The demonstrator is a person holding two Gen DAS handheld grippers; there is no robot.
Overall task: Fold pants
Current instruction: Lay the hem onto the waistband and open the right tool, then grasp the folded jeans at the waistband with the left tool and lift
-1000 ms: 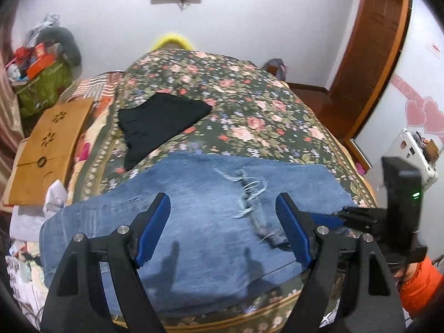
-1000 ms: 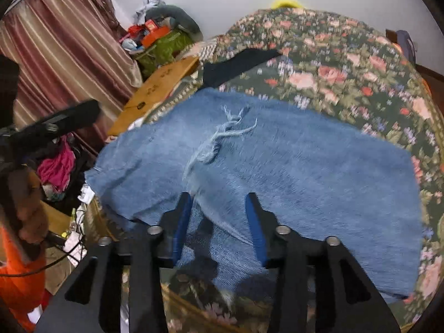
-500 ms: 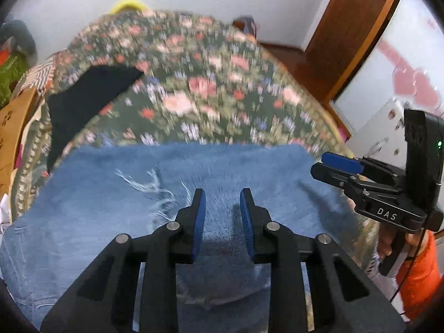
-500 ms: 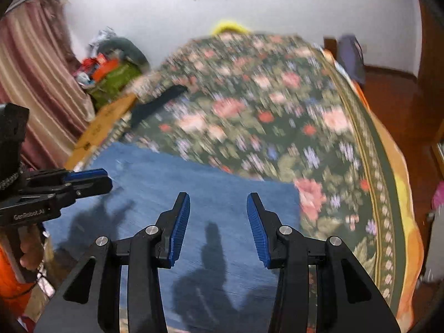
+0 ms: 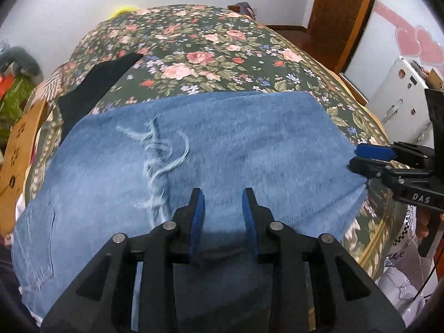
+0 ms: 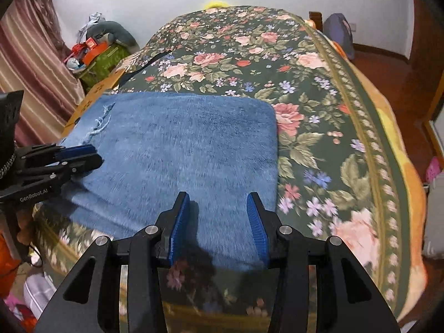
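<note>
The pants lay flat across the near end of the bed, on its flowery cover. They were blue jeans with a ripped patch of loose white threads. They looked as if they had been folded once already, with one leg on top of the other, because only one wide blue strip showed, though I could not be sure. The next folds, to make the strip shorter, were not done yet. The left hand-held gripper was low over the near edge of the jeans. Its jaws had just been opening a little after a squeeze, and now they stood a small way apart. A bit of the jean edge sat bunched between them, but the pads did not look as if they were pressing on it. The right hand-held gripper hung over the near corner at the other end of the jeans. Its jaws were apart and held nothing. I think both were getting ready to pinch the near edge. A black cloth lay farther up the bed, apart from the jeans.
</note>
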